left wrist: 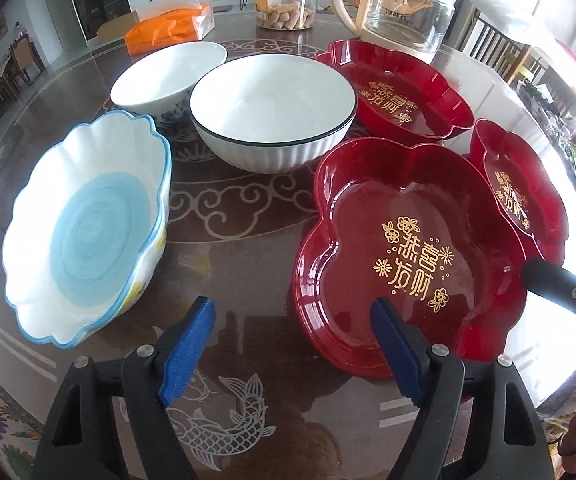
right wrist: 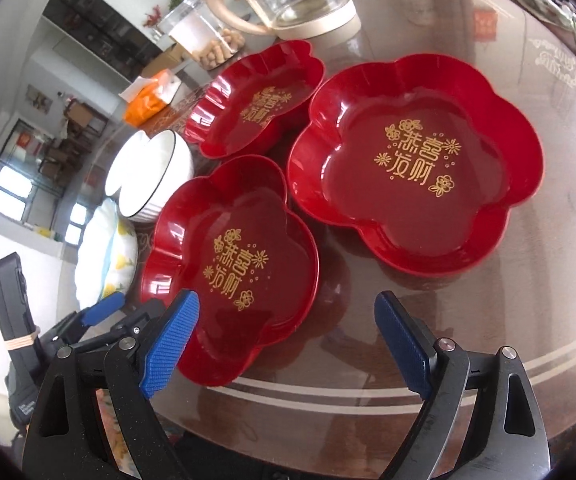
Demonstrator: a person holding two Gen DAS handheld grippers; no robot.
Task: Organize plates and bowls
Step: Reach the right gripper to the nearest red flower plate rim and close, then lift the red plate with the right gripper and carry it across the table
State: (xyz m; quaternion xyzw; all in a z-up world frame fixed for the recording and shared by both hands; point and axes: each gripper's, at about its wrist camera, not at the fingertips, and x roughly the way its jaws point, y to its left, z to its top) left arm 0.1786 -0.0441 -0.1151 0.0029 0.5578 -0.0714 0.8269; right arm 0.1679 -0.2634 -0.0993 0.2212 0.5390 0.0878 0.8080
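Three glossy red flower-shaped plastic plates with gold lettering lie flat, rims up, on the dark glass-topped surface (right wrist: 368,360). The nearest red plate (left wrist: 400,264) sits just ahead of the left tongs (left wrist: 292,352); its lettering reads upright toward that camera. The far red plate (left wrist: 400,88) lies behind it and the right-hand red plate (left wrist: 524,196) just beside it, rims close together or touching. None has a clear long axis.

To the left stand three bowls, all upright: a scalloped white bowl with a blue centre (left wrist: 84,236), a ribbed white bowl with a dark rim (left wrist: 272,112), and a plain white bowl (left wrist: 164,76) behind, tight against each other.

The left tongs gape wide and hold nothing, with the right finger over the nearest plate's rim. The right tongs (right wrist: 288,344) are likewise spread wide and empty, above bare surface in front of the plates. Between bowls and plates runs an open strip of surface.
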